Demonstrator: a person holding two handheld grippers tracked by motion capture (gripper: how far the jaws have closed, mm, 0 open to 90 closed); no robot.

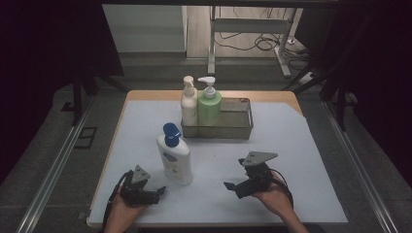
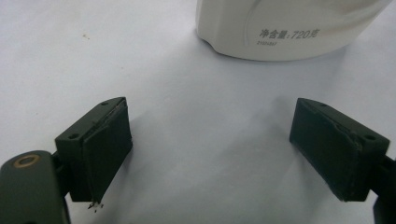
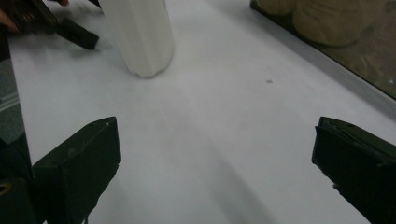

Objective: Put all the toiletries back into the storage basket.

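White plastic, tall and narrow-footed: the lotion bottle (image 1: pixel 175 156) with the blue cap (image 1: pixel 171 133) stands upright on the counter (image 1: pixel 301 160), in front of the wire basket (image 1: pixel 243 127) and apart from it. The left gripper (image 1: pixel 154 192) lies low just beside the bottle's base, jaws wide apart and holding nothing; in the left gripper view the bottle (image 2: pixel 289 28) sits ahead of the open jaws and off toward the right one. The right gripper (image 1: pixel 233 189) is also spread wide and empty, resting farther off to the bottle's right, and its view catches the bottle (image 3: pixel 140 37) well ahead.

The likely job is getting this bottle into the basket beside the cream bottle (image 1: pixel 189 102) and the green one (image 1: pixel 209 104). The main risk is a tip-over: a low pinch on smooth, curved plastic puts the weight well above the jaws, so the bottle may pivot or slip as it rises. With the bottle off-centre, the right jaw could nudge it before the left one touches, shoving it sideways. On the way in, its base could catch the basket's rim, or it could knock the two standing bottles.
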